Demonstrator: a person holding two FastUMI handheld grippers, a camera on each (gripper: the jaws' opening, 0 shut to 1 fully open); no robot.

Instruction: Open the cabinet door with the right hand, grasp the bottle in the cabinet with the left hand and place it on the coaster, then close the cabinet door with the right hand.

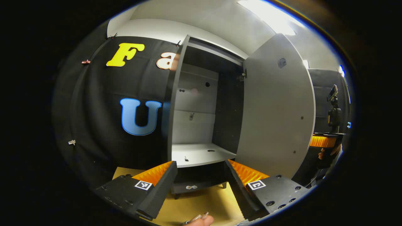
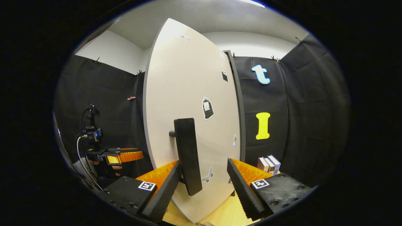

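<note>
Cabinet door swung wide, right gripper fingers spread, loose around handle; risks slipping off, closing.

The cabinet stands on a yellowish wooden worktop, raised on short dark feet so that a low gap shows beneath its base. Inside the cabinet, a pale shelf sits low down, with a small dark fitting and a round hole on its surface. In the right gripper view, a few books stand upright on the worktop, to the right of the cabinet's open door and near the booth's wall.
</note>
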